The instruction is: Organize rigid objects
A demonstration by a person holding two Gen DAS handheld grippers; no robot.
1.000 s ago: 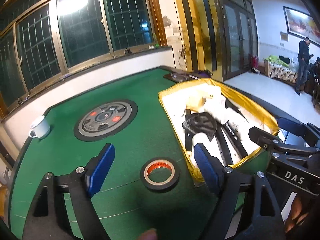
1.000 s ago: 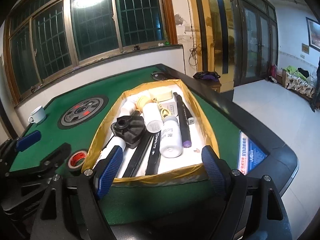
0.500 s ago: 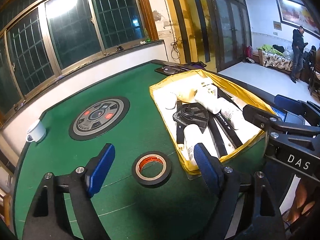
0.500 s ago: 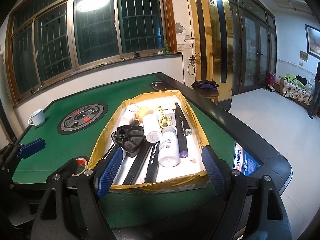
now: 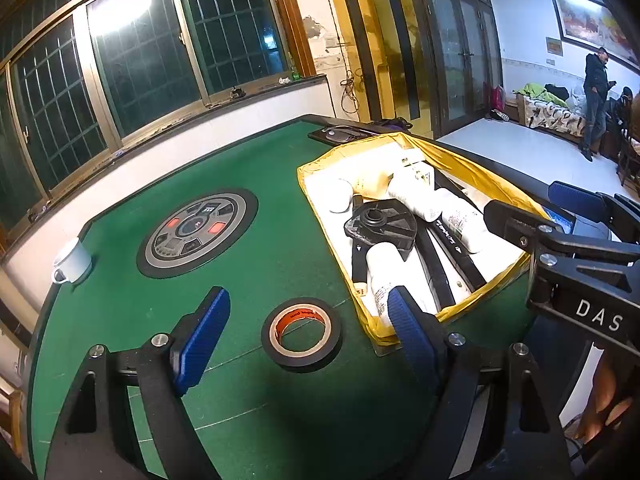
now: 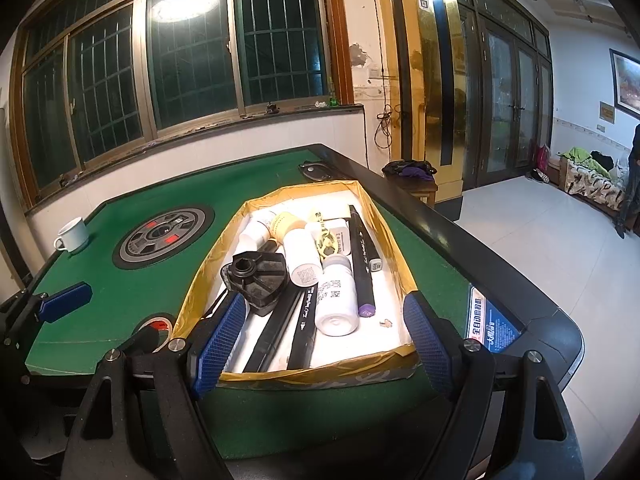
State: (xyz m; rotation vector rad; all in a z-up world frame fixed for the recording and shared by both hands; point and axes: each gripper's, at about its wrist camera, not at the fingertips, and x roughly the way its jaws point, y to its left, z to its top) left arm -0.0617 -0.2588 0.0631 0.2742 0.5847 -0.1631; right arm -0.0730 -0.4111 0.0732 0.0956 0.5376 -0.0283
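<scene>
Tape (image 5: 301, 334): black roll with an orange core, lying flat on the green worktop (image 5: 256, 264), just left of the tray, apart from it.
Tray (image 6: 394, 268): shallow, gold-taped rim, white floor, near the worktop's right edge.
Tray contents: black fan-shaped part (image 6: 256, 276) at left; two white bottles (image 6: 337, 300) lying down at the middle; black markers (image 6: 362, 256) lengthwise, one with a purple end; a third white bottle (image 5: 382, 276) at the near left corner.
Left tool (image 5: 304, 330): blue pads spread wide, nothing between them touching; the tape lies on the worktop in the gap below.
Right tool (image 6: 322, 332): spread wide, empty, poised above the tray's near edge.
Mug (image 6: 74, 234): white, upright, far left corner of the worktop.
Dial (image 5: 198, 232): round grey panel with red buttons, set in the worktop's centre.
Background: barred windows; a person (image 5: 596, 92) standing far right.
</scene>
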